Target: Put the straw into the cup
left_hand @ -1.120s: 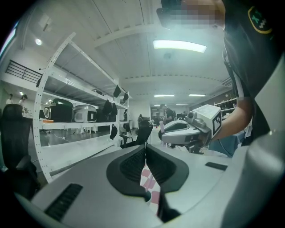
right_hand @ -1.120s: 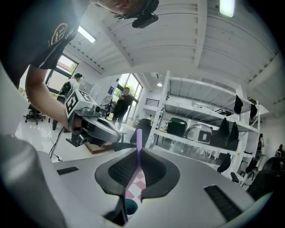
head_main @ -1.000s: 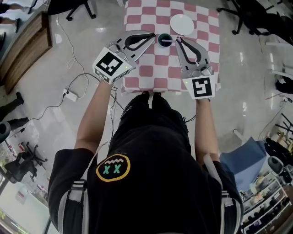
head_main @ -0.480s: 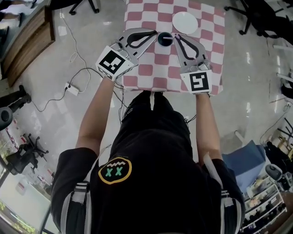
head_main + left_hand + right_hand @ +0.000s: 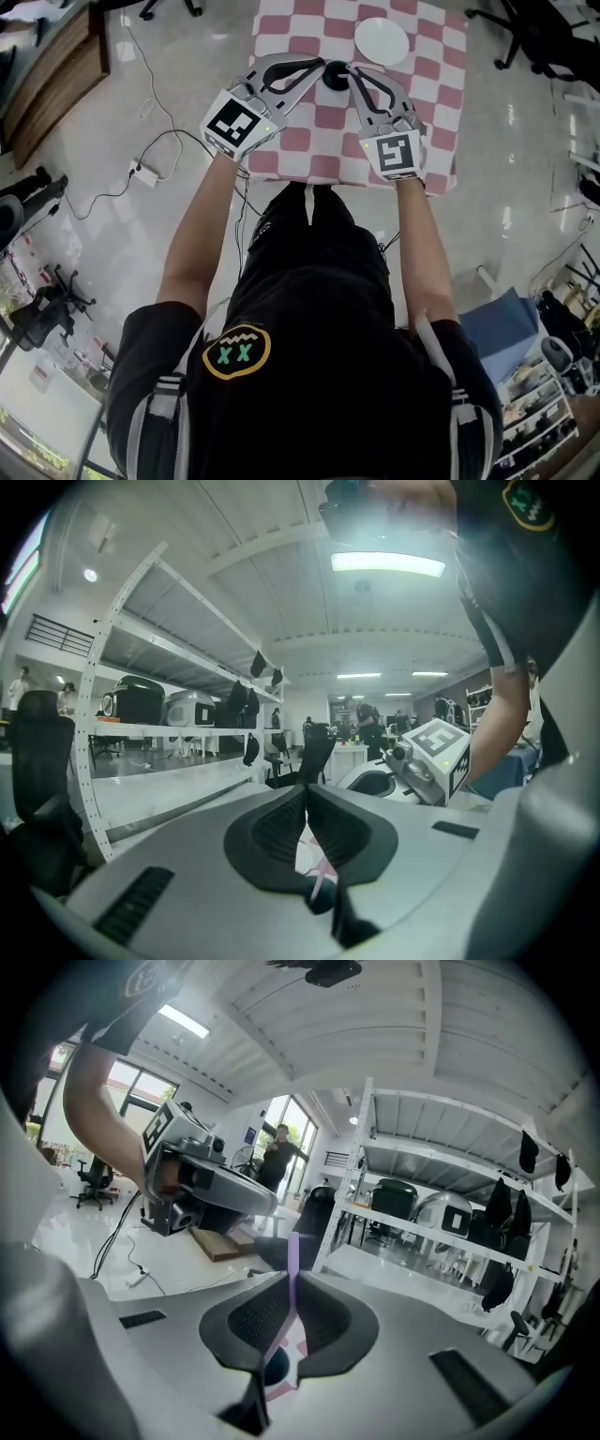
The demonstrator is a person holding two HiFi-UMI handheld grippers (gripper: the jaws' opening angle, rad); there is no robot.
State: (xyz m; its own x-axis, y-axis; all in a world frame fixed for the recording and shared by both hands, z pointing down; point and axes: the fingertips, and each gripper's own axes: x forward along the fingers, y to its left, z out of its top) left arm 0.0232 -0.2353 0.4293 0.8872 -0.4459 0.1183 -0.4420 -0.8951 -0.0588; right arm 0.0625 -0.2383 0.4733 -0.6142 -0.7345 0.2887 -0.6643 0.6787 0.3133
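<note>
- The right tongs (image 5: 292, 1279) are clenched on the purple straw (image 5: 293, 1252), which stands nearly upright between the pads. Its top pokes out above the tips.
- The straw's lower end reaches down to the mouth of the dark cup (image 5: 275, 1369), which sits right below the tips.
- The left tongs (image 5: 306, 789) are pressed tip to tip with nothing pinched between them. The straw and cup show only through the gap lower down.
- In the head view both forearms reach forward over the near edge of the checked surface (image 5: 314, 141).
- The two tongs slant inward and meet at the cup (image 5: 335, 73), the left from its left side and the right from its right.
- A white plate (image 5: 382, 40) lies beyond the cup, to its right.
</note>
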